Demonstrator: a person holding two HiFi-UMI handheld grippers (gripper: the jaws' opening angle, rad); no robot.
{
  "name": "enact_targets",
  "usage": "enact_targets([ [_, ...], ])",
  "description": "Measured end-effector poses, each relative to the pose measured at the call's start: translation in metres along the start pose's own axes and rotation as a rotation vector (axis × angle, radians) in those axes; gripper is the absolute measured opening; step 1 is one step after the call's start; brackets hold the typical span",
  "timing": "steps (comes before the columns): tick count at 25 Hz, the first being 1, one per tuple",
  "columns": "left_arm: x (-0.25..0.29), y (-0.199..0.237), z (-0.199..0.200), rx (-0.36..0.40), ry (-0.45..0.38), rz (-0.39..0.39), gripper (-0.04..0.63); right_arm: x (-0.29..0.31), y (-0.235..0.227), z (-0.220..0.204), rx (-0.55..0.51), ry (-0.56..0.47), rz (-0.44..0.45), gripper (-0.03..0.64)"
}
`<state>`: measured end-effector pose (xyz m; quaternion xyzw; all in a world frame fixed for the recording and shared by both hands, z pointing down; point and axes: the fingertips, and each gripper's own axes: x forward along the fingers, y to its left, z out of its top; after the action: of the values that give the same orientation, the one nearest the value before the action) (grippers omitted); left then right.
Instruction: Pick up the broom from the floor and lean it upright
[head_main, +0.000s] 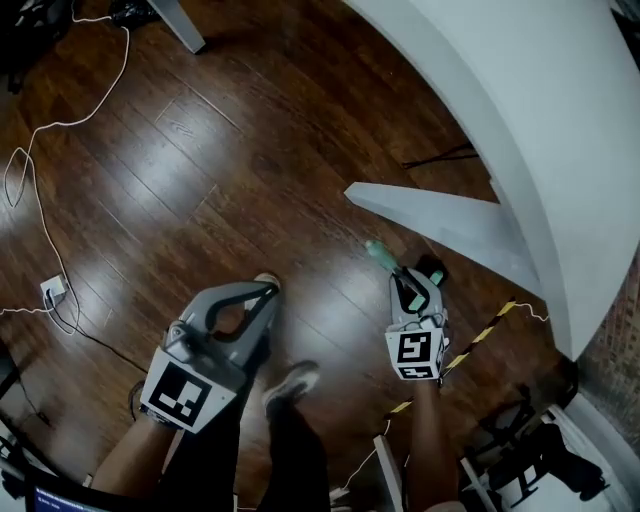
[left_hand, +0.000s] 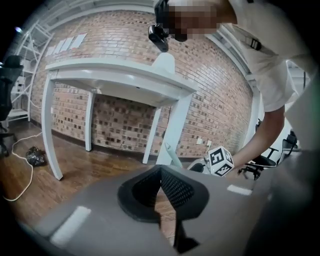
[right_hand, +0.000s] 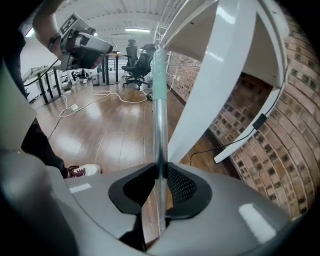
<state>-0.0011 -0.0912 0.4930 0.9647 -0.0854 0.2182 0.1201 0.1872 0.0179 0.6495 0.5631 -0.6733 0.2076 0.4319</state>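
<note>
Head view: table leg (head_main: 440, 224) (white, slanted) just beyond broom handle (head_main: 381, 256).

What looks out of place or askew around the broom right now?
Nothing looks spilled or damaged. The broom handle runs straight between the pads of the right gripper, and the left gripper is shut and empty. The only untidy thing is a loose white cable trailing across the floor at left.
</note>
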Motion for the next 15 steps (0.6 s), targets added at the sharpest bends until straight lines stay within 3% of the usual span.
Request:
enact_targets([
  [4,0.011,-0.024,0.013,0.025,0.019,-0.048,0.002,-0.026,-0.023,-0.001,0.079,-0.058,-0.071,0.087],
  [7,0.025,-0.048,0.026,-0.024,0.015,-0.053,0.002,-0.047,-0.033,-0.007,0.091,-0.081,-0.072,0.089],
  [10,0.036,-0.066,0.040,-0.016,0.020,-0.079,0.002,-0.059,-0.028,-0.005,0.106,-0.110,-0.073,0.089],
  [13,0.045,-0.072,0.054,-0.091,-0.003,-0.065,0.002,-0.073,-0.036,-0.001,0.155,-0.163,-0.138,0.089],
  [15,0.050,-0.080,0.061,-0.094,-0.004,-0.066,0.002,-0.083,-0.050,-0.003,0.196,-0.193,-0.192,0.087],
])
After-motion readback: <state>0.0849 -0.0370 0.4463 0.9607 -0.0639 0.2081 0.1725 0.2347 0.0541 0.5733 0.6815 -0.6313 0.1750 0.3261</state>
